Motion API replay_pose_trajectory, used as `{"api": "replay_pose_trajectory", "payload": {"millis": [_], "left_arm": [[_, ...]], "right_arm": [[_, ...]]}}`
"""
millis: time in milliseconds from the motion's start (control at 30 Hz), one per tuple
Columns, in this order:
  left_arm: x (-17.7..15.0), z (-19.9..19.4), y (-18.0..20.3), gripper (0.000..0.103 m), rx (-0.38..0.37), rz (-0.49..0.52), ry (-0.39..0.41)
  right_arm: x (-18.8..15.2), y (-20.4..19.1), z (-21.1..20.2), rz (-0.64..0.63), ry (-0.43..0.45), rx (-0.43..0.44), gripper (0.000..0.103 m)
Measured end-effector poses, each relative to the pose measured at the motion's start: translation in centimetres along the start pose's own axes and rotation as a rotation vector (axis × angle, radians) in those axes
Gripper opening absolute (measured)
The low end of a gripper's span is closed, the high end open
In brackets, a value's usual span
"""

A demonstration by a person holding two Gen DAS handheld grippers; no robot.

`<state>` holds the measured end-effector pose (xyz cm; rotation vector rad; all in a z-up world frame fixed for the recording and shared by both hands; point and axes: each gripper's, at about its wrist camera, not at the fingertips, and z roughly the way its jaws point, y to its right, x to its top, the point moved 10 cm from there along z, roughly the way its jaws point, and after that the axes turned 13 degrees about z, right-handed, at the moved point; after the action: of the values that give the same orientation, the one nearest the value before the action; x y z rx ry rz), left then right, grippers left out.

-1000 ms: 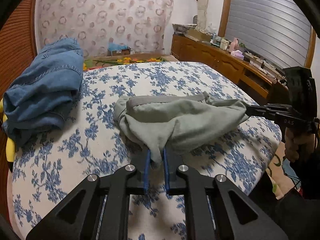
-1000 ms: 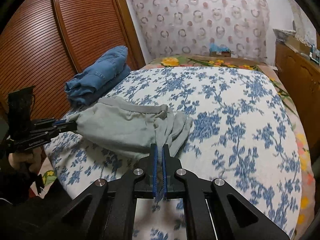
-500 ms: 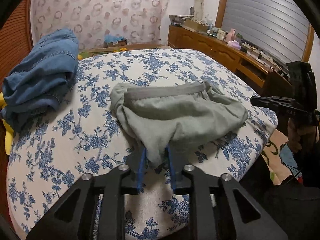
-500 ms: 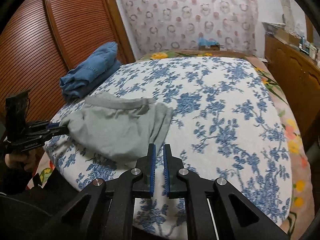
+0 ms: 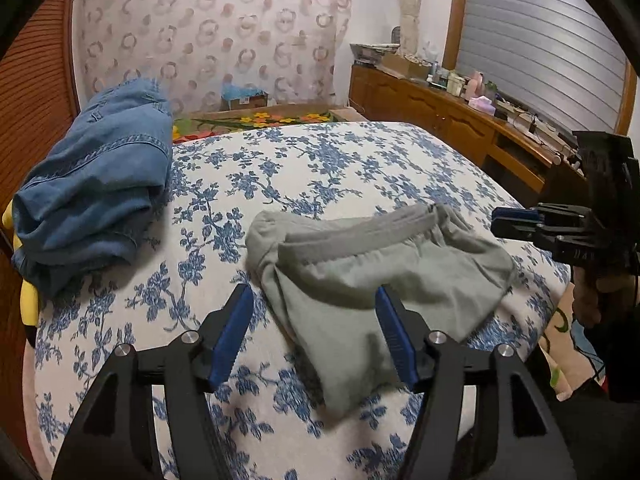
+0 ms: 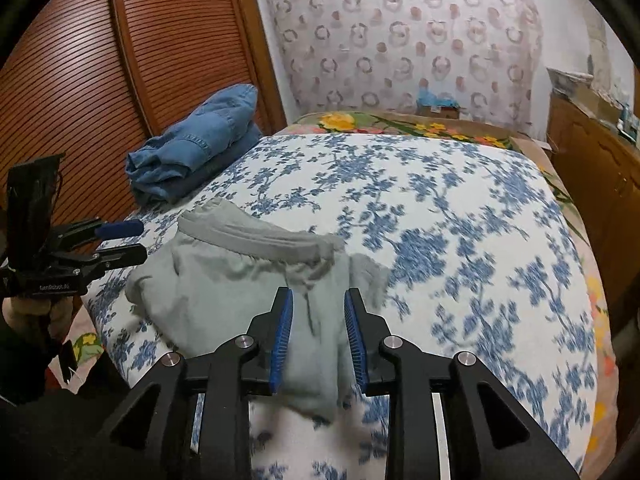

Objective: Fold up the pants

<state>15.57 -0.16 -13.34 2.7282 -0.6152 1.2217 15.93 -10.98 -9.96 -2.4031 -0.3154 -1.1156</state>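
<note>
Here, in the left wrist view, a pair of grey pants (image 5: 384,276) lies bunched on a bed (image 5: 320,160) covered in a white spread with blue flowers. The left hand-held gripper (image 5: 316,332) has just been opening; its blue-padded jaws stand wide apart, released, with a corner of the pants lying between them but clear of both pads. To the left of the pants, well apart, a folded blue denim garment (image 5: 92,188) rests near the bed's edge. To the right of the pants, the right hand-held gripper (image 5: 504,220) hovers just beside the cloth, gripped by a person's hand (image 5: 592,300). Beyond the bed, a wooden sideboard (image 5: 440,116) runs along the wall.

In the right wrist view, the right hand-held gripper (image 6: 318,332) has also just been opening. Its jaws stand partly apart, released, with a fold of the grey pants (image 6: 240,280) lying loose between them. To the left of the pants, the left hand-held gripper (image 6: 128,240) sits with jaws parted. Behind the pants, the denim garment (image 6: 196,144) lies against a slatted wooden wardrobe door (image 6: 120,80).
</note>
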Motion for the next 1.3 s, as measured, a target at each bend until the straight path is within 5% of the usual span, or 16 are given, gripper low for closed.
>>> {"api": "replay_pose_trajectory", "payload": {"millis": [200, 600, 633, 667, 700, 833, 967, 1300], "left_arm": [[0.8, 1.4, -0.4, 0.063, -0.03, 0.001, 0.01], [1.0, 5.6, -0.8, 0.031, -0.069, 0.016, -0.05], [1.1, 5.6, -0.9, 0.025, -0.065, 0.019, -0.05], [1.3, 5.4, -0.9, 0.022, -0.061, 0.023, -0.041], [1.7, 5.0, -0.8, 0.017, -0.049, 0.032, -0.021], [3.7, 3.4, -0.6, 0.016, -0.036, 0.047, 0.046], [4.4, 3.8, -0.4, 0.016, -0.012, 0.067, 0.032], [1.8, 6.6, -1.7, 0.032, -0.017, -0.002, -0.048]], "right_arm": [[1.0, -0.1, 2.6, -0.027, -0.033, -0.004, 0.031], [2.4, -0.4, 7.5, -0.037, -0.101, -0.027, 0.031], [2.3, -0.4, 7.8, -0.034, -0.111, -0.027, 0.029], [2.1, -0.5, 8.0, -0.041, -0.122, -0.021, 0.013], [2.1, -0.8, 8.0, -0.055, -0.116, -0.016, 0.013], [2.8, -1.1, 6.9, -0.047, -0.051, -0.004, 0.008], [3.3, -0.7, 5.9, -0.039, -0.006, -0.025, 0.008], [1.6, 0.1, 7.5, -0.003, -0.074, -0.034, 0.008]]}}
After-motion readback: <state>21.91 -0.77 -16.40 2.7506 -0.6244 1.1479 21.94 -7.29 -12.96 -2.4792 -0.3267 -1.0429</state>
